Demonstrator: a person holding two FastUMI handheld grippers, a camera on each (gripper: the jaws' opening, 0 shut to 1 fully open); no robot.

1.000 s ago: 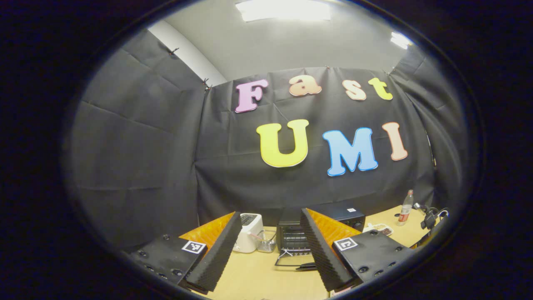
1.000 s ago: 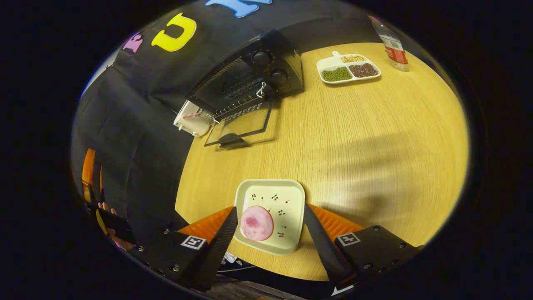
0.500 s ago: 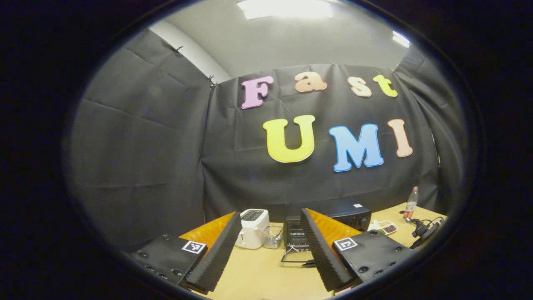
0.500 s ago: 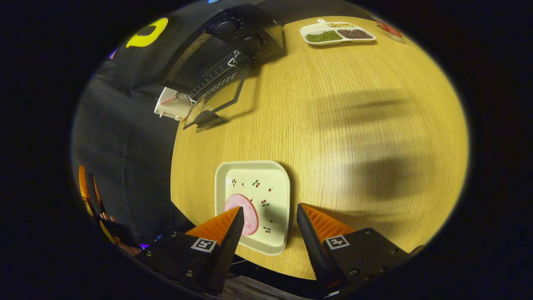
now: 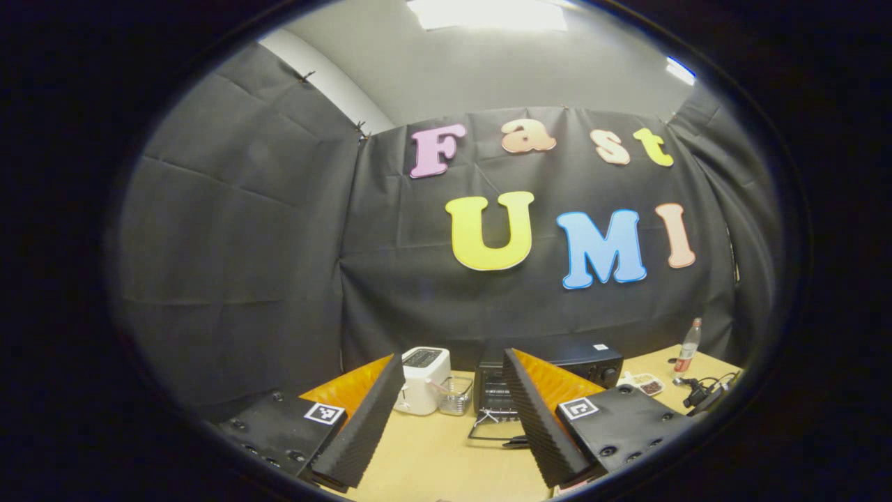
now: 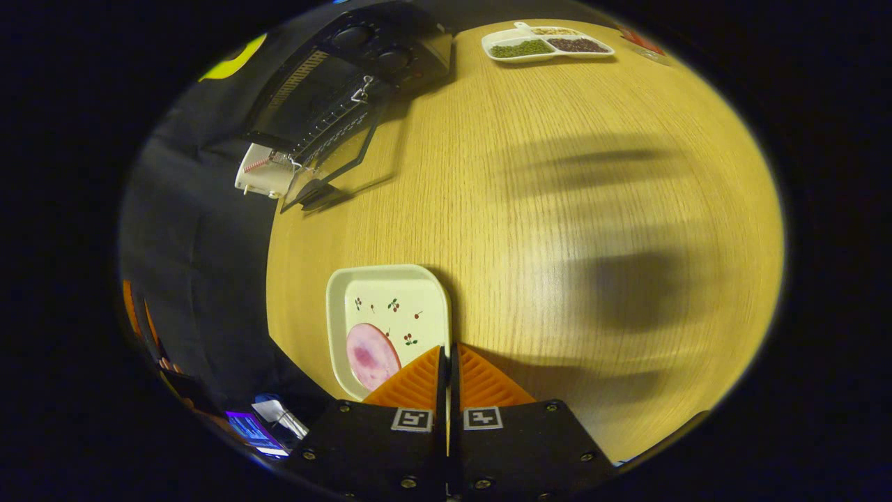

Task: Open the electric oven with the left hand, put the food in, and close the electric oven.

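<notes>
Plate (image 6: 387, 307) edge sits pinched in closed right tool (image 6: 447, 362); left tool (image 5: 449, 411) gapes empty.

You can see a white toaster (image 5: 422, 380) beside a small clear container (image 5: 455, 395). A divided tray of beans (image 6: 548, 47) and a bottle (image 5: 688, 338) sit farther along your table (image 6: 557, 209).

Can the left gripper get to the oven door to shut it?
Probably yes. The left gripper is open and faces the oven, whose door hangs down open, with bare table between them.
</notes>
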